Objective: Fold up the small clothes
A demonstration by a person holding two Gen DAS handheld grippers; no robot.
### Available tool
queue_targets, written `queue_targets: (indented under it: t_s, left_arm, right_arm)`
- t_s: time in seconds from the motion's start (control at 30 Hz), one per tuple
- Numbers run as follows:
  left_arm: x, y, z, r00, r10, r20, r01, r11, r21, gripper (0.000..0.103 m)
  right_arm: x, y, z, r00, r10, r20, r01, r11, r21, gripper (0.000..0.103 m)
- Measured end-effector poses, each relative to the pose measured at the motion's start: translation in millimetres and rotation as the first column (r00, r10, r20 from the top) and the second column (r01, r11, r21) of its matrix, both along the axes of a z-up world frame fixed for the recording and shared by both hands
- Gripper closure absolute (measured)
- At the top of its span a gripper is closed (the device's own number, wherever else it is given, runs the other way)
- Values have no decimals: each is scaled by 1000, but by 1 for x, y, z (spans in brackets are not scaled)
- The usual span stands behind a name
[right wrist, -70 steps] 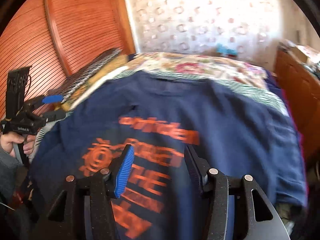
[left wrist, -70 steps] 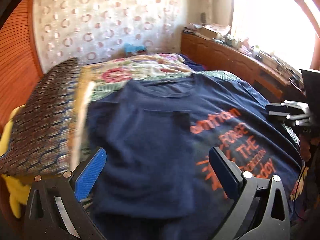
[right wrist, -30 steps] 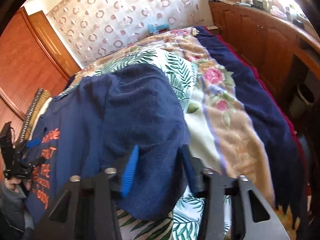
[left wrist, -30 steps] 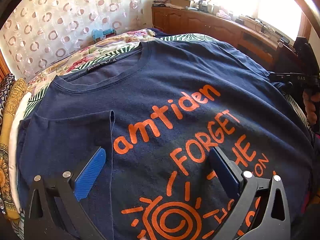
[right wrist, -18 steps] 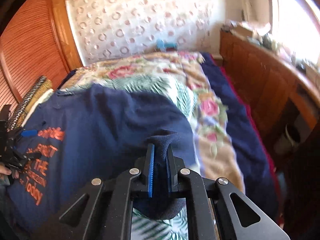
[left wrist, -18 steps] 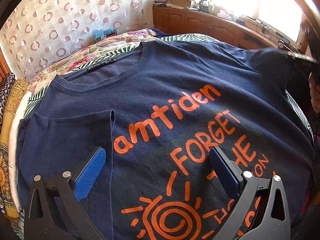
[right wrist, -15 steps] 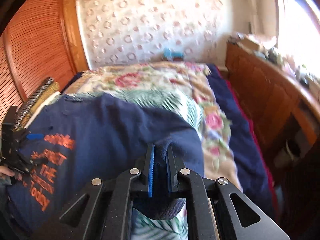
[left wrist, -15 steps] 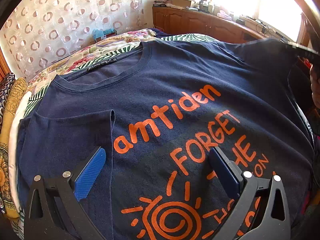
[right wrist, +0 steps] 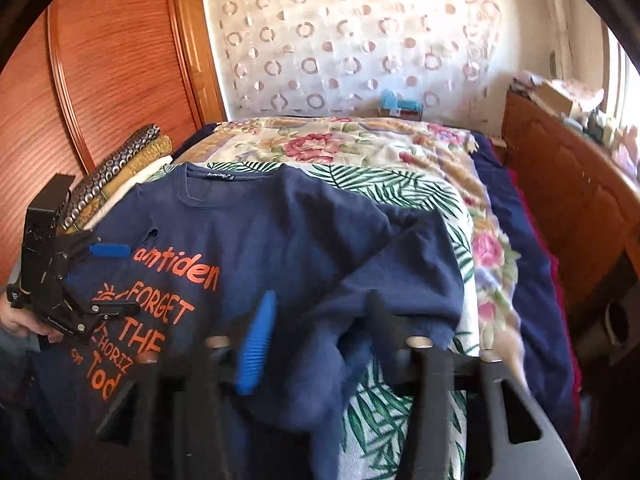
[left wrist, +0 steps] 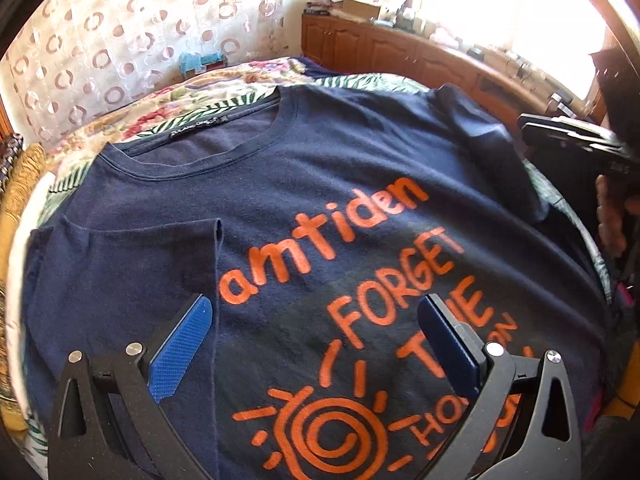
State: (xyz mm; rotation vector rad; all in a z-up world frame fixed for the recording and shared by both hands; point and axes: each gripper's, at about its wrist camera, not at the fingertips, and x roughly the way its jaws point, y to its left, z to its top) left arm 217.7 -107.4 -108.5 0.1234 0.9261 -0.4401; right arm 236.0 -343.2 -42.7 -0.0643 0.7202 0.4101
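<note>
- Half a second ago the right gripper (right wrist: pixel 316 336) was pinched shut on the right sleeve (right wrist: pixel 404 264); now its jaws stand apart and blurred, and the sleeve has dropped back in a loose hump over the shirt's edge, not folded flat.
- The left gripper (left wrist: pixel 316 344) has not shifted: jaws wide, holding nothing, hovering low over the orange print on the shirt (left wrist: pixel 320 184). Whether its fingertips touch the cloth I cannot tell.
- The shirt lies face up on the bed (right wrist: pixel 404 184), collar (left wrist: pixel 224 132) at the far end, hem toward the person; its long axis runs straight away from both grippers.
- The left sleeve (left wrist: pixel 120 264) is already turned in, its cuff edge just beside the left gripper's blue pad (left wrist: pixel 180 348).
- The right sleeve lies directly ahead of the right gripper, just past its fingertips, partly spilling off the shirt body onto the leaf-print cover. The right gripper is plainly the nearer one; the left sits well apart, across the chest.
- My reading: the right-sleeve fold is half done. The next move probably calls for regrasping that cuff and carrying it leftward, across the long axis, toward the print.
- Farther off: folded cloths (right wrist: pixel 120 164) by the wooden wardrobe (right wrist: pixel 112 60), and a curtain (right wrist: pixel 360 40) behind the bed.
</note>
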Motion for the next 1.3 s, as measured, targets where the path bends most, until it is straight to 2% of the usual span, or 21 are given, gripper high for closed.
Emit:
queue_targets:
  t_s: [0.13, 0.23, 0.33, 0.43, 0.5, 0.53, 0.57, 0.6, 0.63, 0.73, 0.87, 1.0, 1.03, 1.1, 1.13, 1.17, 1.3]
  left_arm:
    - [-6, 1, 7, 1000, -18, 7, 18, 998, -62, 0]
    - [-15, 1, 16, 999, -17, 45, 20, 997, -68, 0]
    - [-19, 4, 23, 998, -6, 69, 12, 997, -78, 0]
    - [-20, 11, 27, 996, 19, 83, -11, 996, -90, 0]
    - [-22, 18, 30, 995, 39, 96, -29, 995, -97, 0]
    - [-22, 22, 31, 994, 47, 101, -37, 994, -102, 0]
    - [-23, 25, 31, 993, 54, 102, -43, 993, -107, 0]
    - [-23, 30, 31, 993, 62, 99, -50, 992, -117, 0]
    - [-22, 32, 31, 993, 67, 97, -55, 991, -124, 0]
    - [-22, 41, 31, 991, 92, 93, -77, 986, -146, 0]
    - [-23, 46, 30, 990, 104, 98, -89, 985, -146, 0]
    - [-25, 48, 29, 990, 108, 95, -94, 985, -143, 0]
    - [-25, 48, 29, 990, 108, 95, -94, 985, -142, 0]
    - [-26, 49, 29, 989, 110, 97, -96, 986, -137, 0]
    - [-27, 50, 29, 989, 109, 98, -95, 986, -135, 0]
    - [-28, 51, 30, 989, 108, 103, -95, 987, -127, 0]
    - [-30, 58, 31, 986, 119, 115, -105, 987, -119, 0]
  right_arm:
    - [5, -22, -1, 994, -113, -4, 113, 994, -15, 47]
    - [21, -40, -18, 976, -204, -81, 203, 979, -26, 47]
    - [33, -47, -35, 965, -216, -146, 218, 976, -1, 47]
    - [47, -43, -41, 966, -205, -155, 204, 979, -22, 48]
    - [54, -36, -42, 970, -185, -158, 182, 983, -38, 57]
    - [56, -32, -41, 972, -179, -150, 172, 983, -57, 65]
    - [59, -29, -38, 974, -174, -146, 164, 983, -79, 81]
    - [63, -26, -37, 973, -173, -152, 159, 982, -99, 92]
    - [69, -28, -34, 973, -153, -174, 142, 987, -77, 98]
    - [75, -17, -15, 985, -96, -141, 90, 995, -47, 98]
    - [78, 18, 17, 996, 40, -75, -40, 999, 1, 98]
    - [92, 63, 35, 991, 132, -19, -133, 991, -26, 98]
    - [97, 71, 36, 990, 140, -9, -140, 989, -41, 94]
    - [111, 81, 34, 990, 142, -6, -142, 988, -59, 76]
    - [115, 83, 33, 991, 137, -9, -137, 988, -64, 62]
    - [119, 82, 31, 992, 129, -8, -129, 990, -61, 58]
    - [108, 69, 23, 995, 95, -4, -95, 995, -40, 58]
